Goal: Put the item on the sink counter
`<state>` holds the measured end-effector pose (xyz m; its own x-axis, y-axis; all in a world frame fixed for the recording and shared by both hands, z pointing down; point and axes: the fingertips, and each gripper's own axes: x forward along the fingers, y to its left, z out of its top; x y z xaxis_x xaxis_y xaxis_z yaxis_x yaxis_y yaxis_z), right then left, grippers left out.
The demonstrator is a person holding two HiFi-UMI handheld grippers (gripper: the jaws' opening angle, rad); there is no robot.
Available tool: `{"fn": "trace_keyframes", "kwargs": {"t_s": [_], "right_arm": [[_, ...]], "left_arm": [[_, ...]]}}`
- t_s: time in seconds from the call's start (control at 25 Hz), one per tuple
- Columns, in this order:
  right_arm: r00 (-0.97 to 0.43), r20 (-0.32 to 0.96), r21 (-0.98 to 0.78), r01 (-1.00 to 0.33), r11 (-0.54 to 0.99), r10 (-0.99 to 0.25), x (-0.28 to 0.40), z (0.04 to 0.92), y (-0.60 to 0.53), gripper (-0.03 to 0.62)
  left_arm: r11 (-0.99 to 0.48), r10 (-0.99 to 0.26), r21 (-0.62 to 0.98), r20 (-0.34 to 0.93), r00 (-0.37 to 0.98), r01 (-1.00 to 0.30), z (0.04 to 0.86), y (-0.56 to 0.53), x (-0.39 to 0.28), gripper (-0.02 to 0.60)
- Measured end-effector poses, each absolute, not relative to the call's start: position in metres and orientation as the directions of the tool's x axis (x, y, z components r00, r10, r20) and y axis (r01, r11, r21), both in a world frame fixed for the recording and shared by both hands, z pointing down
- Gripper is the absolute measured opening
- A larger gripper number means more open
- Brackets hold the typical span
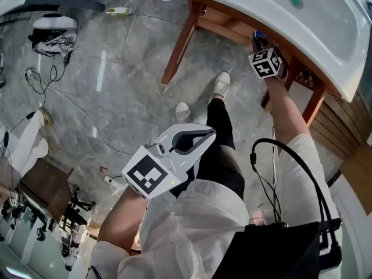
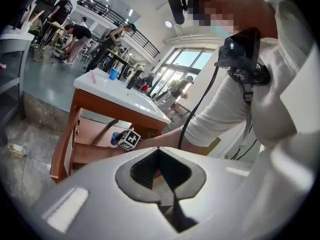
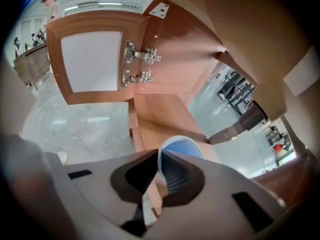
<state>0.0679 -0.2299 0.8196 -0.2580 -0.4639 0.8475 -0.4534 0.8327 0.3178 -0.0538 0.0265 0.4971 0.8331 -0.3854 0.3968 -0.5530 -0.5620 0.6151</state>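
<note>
Right gripper view alone — jaws seemingly pinch blue cup [image 3: 181, 147].

The head view looks steeply down onto the marble floor [image 1: 116, 86], the sink [image 1: 325, 22] at its far right. The left gripper view sits low, facing across the room at that sink and its wooden cabinet [image 2: 67, 149], well apart; both views share them. The right gripper view looks down from close inside the cabinet, its open door [image 3: 92, 61] at left.
</note>
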Motion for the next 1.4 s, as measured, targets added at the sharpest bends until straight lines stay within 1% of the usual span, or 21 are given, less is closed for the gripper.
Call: {"fn": "trace_keyframes", "kwargs": {"t_s": [0.08, 0.2, 0.32, 0.76, 1.08, 1.4], "right_arm": [[-0.255, 0.848, 0.319, -0.453, 0.833, -0.464, 0.069, 0.825, -0.236, 0.021], [-0.255, 0.850, 0.327, -0.432, 0.841, -0.461, 0.069, 0.828, -0.244, 0.021], [-0.254, 0.853, 0.323, -0.429, 0.843, -0.456, 0.068, 0.833, -0.245, 0.021], [-0.247, 0.862, 0.316, -0.419, 0.851, -0.442, 0.069, 0.837, -0.244, 0.024], [-0.272, 0.842, 0.337, -0.410, 0.848, -0.466, 0.061, 0.812, -0.230, 0.025], [-0.334, 0.797, 0.331, -0.456, 0.826, -0.504, 0.053, 0.763, -0.201, 0.025]], "left_arm": [[-0.551, -0.384, 0.622, 0.404, 0.830, -0.557, 0.503, 0.024, -0.052, 0.005], [-0.572, -0.379, 0.606, 0.403, 0.833, -0.554, 0.509, 0.020, -0.050, 0.005], [-0.536, -0.385, 0.636, 0.402, 0.831, -0.556, 0.509, 0.017, -0.047, 0.005], [-0.530, -0.387, 0.638, 0.403, 0.829, -0.558, 0.509, 0.019, -0.047, 0.005], [-0.570, -0.380, 0.619, 0.385, 0.841, -0.541, 0.500, 0.023, -0.044, 0.005], [-0.624, -0.377, 0.579, 0.365, 0.851, -0.525, 0.478, 0.029, -0.043, 0.005]]}}
